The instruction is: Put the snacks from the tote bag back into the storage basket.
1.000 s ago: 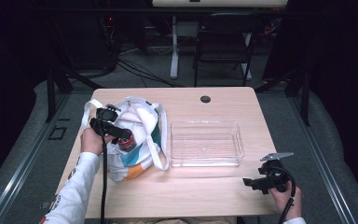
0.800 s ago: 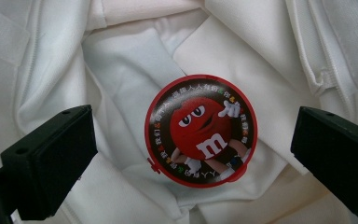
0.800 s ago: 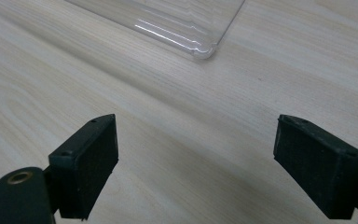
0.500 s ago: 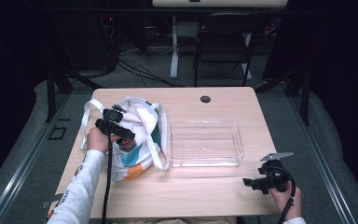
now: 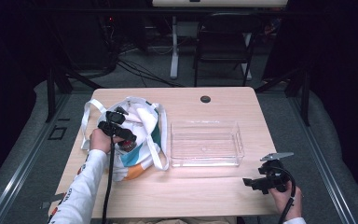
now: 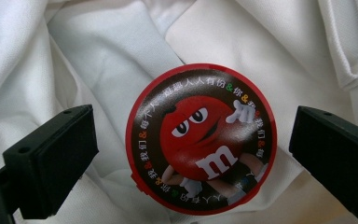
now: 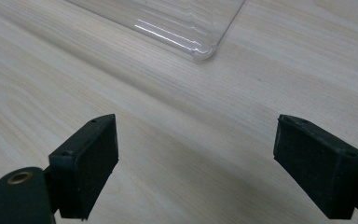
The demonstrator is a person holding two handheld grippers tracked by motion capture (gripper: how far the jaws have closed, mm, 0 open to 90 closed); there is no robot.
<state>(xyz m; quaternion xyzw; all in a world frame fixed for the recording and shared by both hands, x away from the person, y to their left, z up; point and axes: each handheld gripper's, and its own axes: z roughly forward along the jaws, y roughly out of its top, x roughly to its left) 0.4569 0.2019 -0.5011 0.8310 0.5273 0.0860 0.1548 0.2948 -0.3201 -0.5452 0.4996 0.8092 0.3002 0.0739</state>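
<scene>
Fingers (image 6: 51, 165) of the left gripper (image 6: 186, 163) are spread wide around the round red candy tin (image 6: 201, 138) on the white cloth bag (image 5: 142, 123), lined up to grab it; right gripper (image 7: 209, 168) idles open over the table (image 7: 177, 116).

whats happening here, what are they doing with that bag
A person holds a hand-held gripper in each hand at a wooden table. The left hand-held gripper is over a white bag, jaws open on either side of a round red candy tin lying on the fabric, not yet gripped. The right hand-held gripper is open above bare tabletop near the corner of an empty clear tray. It looks like the tin is about to be picked out of the bag.
</scene>
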